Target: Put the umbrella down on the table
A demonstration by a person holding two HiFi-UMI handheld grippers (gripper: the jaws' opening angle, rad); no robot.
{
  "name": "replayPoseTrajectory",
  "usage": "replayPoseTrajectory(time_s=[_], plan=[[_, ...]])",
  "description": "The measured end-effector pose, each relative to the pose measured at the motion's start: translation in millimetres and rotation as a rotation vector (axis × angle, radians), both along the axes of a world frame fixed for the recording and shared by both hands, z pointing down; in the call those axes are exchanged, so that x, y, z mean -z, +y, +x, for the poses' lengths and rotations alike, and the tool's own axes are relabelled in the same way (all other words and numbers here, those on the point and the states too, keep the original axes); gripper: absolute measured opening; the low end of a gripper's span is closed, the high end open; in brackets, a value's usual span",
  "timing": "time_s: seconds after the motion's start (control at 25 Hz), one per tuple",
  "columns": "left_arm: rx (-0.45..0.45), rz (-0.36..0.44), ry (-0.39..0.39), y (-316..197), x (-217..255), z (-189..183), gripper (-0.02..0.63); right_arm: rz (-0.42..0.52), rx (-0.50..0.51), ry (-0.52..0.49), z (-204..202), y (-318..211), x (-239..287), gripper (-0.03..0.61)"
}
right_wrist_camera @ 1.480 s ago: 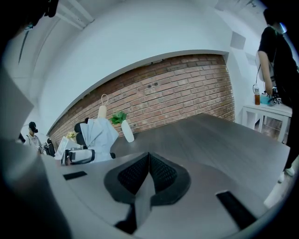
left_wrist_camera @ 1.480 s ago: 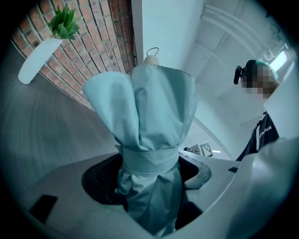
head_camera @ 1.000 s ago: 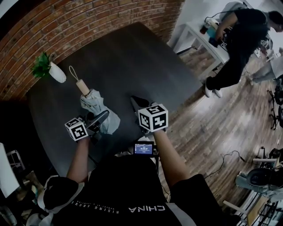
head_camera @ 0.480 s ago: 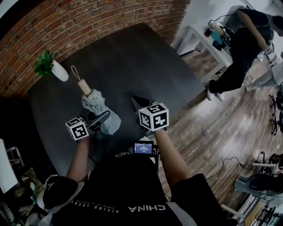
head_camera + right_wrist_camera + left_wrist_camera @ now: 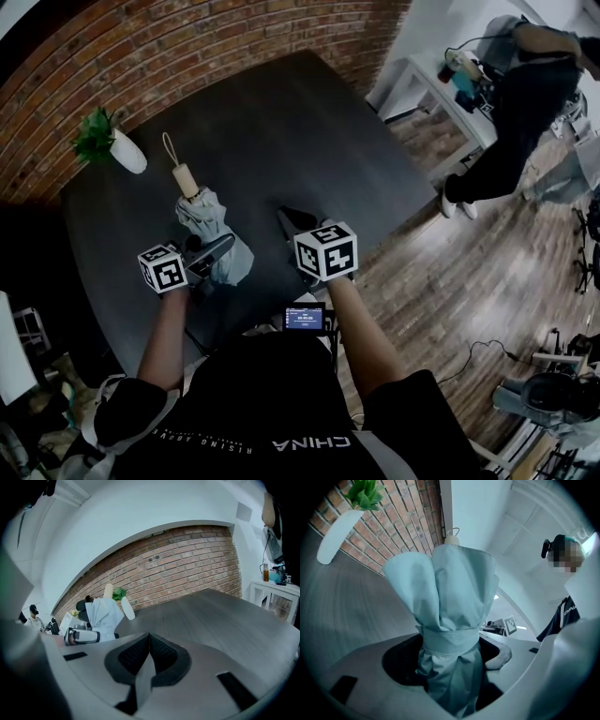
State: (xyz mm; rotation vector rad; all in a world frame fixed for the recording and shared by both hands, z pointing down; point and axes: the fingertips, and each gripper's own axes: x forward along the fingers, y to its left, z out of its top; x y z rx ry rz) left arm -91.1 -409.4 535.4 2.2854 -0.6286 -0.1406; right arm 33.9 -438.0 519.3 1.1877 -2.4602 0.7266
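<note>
One long axis decides the coming move: the folded umbrella (image 5: 208,225) runs out of the left gripper (image 5: 211,255) toward about 11 o'clock in the head view. Its wooden handle (image 5: 186,176) is at the far end, and a cord loop (image 5: 169,148) trails beyond that. The left gripper is clenched on the bunched lower part of the canopy, just under the wrap band (image 5: 450,641), so the umbrella lies straight ahead of its jaws with the handle end pointing away from the person.

From the right gripper view the umbrella stands tilted with the handle uppermost, so it looks to be carried above the dark table (image 5: 281,122), not lying on it. Whether its hidden lower tip touches the surface cannot be told.

The right gripper (image 5: 149,653) sits at about 3 o'clock from the umbrella, a little apart. Its jaws are pressed together on nothing, so the left one is both nearer and doing the work. Laying the umbrella flat would probably mean tipping the handle end forward and down along that 11 o'clock line. A white vase with a plant (image 5: 120,155) stands at roughly 10 o'clock from the handle.

The umbrella itself is pale blue-grey cloth, loosely pleated and flaring above the band, soft and a bit floppy.
</note>
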Motion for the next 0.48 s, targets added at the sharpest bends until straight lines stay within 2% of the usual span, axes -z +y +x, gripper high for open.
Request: replayPoseTrajectory(time_s=[0.12,0.28,0.48], plan=[[-0.024,-0.012,-0.066,-16.3,-2.2,3.0,0.322,-0.012,0.027,0.007,-0.4,-9.7,-3.2,0.009],[-0.071,-0.032,-0.197,-42.5,-15.5,9.8,0.322,-0.024,0.076,0.032,0.7,-28.1,-8.7,0.009],[-0.092,-0.144,-0.304,-78.6,-44.9,20.8,0.322,-0.062,0.125,0.047,6.0,-55.8,-26.7,0.009]])
